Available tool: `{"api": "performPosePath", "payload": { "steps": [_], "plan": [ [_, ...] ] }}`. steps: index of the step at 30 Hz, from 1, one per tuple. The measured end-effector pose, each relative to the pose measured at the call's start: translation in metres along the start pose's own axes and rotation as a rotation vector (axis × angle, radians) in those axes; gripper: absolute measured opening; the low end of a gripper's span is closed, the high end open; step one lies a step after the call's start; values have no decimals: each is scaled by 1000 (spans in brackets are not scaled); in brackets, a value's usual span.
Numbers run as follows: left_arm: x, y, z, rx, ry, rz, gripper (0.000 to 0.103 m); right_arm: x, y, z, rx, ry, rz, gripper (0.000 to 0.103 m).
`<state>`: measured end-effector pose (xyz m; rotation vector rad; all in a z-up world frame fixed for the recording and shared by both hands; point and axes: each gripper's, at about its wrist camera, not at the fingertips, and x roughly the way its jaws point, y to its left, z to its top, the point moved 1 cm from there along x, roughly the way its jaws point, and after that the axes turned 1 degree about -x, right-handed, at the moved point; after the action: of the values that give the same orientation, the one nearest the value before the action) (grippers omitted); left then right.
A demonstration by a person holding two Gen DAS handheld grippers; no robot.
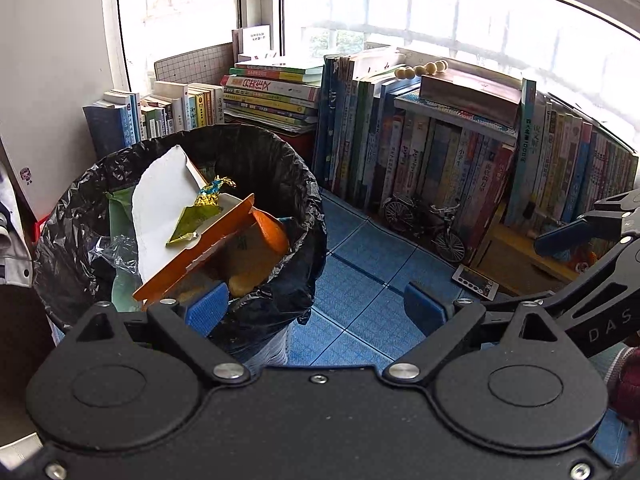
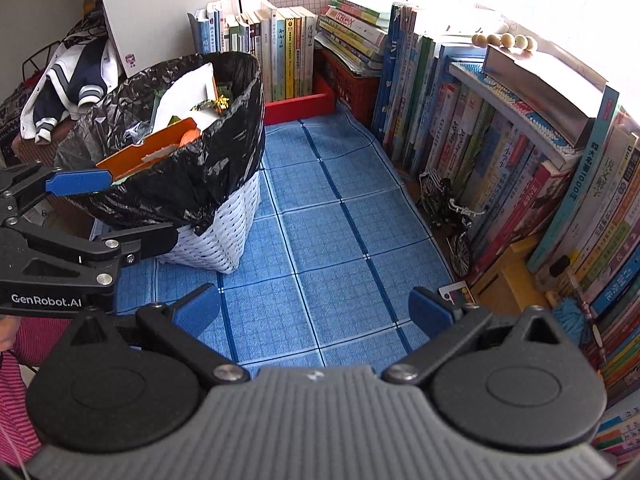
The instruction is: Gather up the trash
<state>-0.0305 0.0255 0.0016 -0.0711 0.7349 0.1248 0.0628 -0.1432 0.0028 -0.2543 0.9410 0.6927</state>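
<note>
Left gripper (image 1: 316,312): jaws wide apart with nothing between them; its left blue pad (image 1: 207,307) sits over the near rim of the bin, the other pad over bare mat.
Right gripper (image 2: 316,312): jaws spread wide, empty, pointing down at the mat (its blue fingertip also shows at the right edge of the left wrist view).
Mat (image 2: 320,208): blue, with a grid of darker lines, covering the floor between bin and books.
Bin (image 2: 224,236): white woven basket lined with a black plastic bag (image 1: 288,168) folded over its rim, standing on the mat at the left.
Trash in the bin: an orange cardboard piece (image 1: 192,252) leaning across the top, a torn white sheet (image 1: 160,208) behind it, a green and gold foil wrapper (image 1: 200,212) lying on them, clear plastic film (image 1: 116,252) at the left side.
Small card (image 1: 476,282): white, with coloured dots, lying flat at the mat's right edge, just beside the model bicycle.
Model bicycle (image 1: 424,216): upright against the book spines.
Books (image 1: 480,152): packed upright along the right; a flat stack (image 1: 276,92) further back.
Wooden beads (image 1: 420,69): a row on top of the books.
Jacket (image 2: 68,84): white and navy, heaped at far left.
Window (image 1: 440,20): bright, washed out.
</note>
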Motion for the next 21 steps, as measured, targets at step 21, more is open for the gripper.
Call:
{"api": "performPosePath", "payload": {
  "steps": [21],
  "plan": [
    [-3, 2, -1, -15, 20, 56, 97, 4, 2, -3, -3, -2, 6, 103]
  ]
}}
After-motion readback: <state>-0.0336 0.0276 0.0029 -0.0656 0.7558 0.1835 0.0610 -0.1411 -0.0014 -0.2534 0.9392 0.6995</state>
